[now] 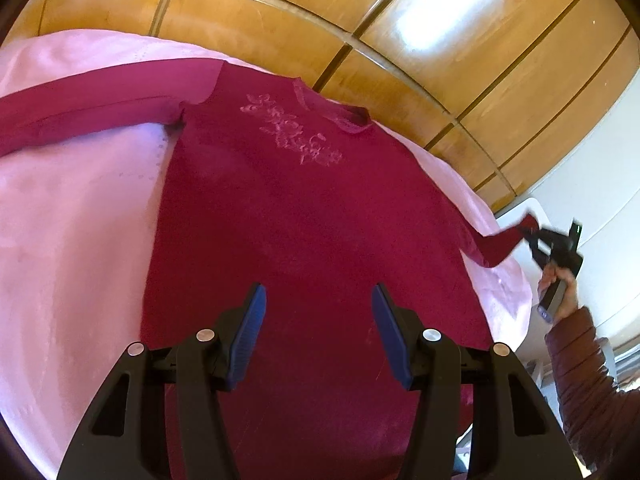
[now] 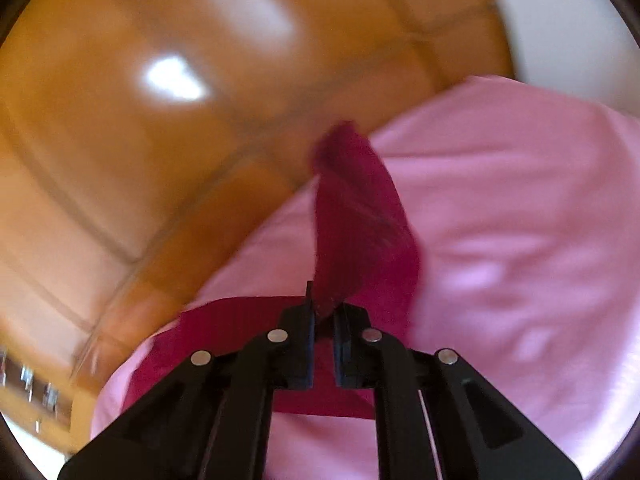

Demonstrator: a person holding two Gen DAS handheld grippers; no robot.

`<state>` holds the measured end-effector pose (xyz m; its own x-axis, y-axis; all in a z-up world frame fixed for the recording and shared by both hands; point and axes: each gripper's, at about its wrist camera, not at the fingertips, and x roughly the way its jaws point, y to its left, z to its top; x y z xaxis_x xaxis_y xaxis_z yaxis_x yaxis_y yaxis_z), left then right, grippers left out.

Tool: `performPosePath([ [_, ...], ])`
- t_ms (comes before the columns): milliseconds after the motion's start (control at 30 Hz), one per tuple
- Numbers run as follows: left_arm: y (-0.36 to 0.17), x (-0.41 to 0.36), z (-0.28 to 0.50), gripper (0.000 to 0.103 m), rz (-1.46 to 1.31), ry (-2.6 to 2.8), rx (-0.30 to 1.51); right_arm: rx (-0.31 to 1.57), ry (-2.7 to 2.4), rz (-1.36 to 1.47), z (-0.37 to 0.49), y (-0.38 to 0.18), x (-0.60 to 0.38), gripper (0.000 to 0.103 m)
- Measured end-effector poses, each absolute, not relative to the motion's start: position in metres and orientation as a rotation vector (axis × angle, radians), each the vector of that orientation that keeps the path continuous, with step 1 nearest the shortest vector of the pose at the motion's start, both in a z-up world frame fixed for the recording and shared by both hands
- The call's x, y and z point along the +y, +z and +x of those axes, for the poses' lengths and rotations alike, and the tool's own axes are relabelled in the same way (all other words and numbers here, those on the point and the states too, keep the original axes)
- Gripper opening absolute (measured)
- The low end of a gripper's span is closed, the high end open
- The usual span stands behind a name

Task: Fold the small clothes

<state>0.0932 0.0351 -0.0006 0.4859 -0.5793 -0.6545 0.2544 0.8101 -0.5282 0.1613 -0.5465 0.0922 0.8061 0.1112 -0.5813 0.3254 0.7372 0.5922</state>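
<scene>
Sweater (image 1: 304, 216) lying flat, front up, on pink bedspread (image 1: 72, 216); one sleeve being held off the cloth.
Left gripper (image 1: 318, 308) is hovering over the near hem, blue pads (image 1: 252, 320) spread apart, gripping nothing. Right gripper (image 2: 324, 312) is pinching the right sleeve cuff (image 2: 356, 216), lifting it beyond the bedspread's right edge. Left sleeve is lying stretched out leftward. Wooden wardrobe doors (image 1: 440, 60) are standing at the far side.

dark red long-sleeved top (image 1: 304, 216), floral chest embroidery, spread flat face-up on pink sheet, one sleeve lifted
</scene>
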Motion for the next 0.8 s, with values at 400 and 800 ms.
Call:
performPosePath([
  [400,0.011,0.035,0.125,0.054,-0.426,-0.549,0.879,0.774,0.358,0.446,0.290,0.113,-0.274,0.007],
  [800,0.014,0.043,0.192,0.053,-0.493,-0.505,0.861,0.749,0.396,0.492,0.251,0.093,-0.308,0.058],
])
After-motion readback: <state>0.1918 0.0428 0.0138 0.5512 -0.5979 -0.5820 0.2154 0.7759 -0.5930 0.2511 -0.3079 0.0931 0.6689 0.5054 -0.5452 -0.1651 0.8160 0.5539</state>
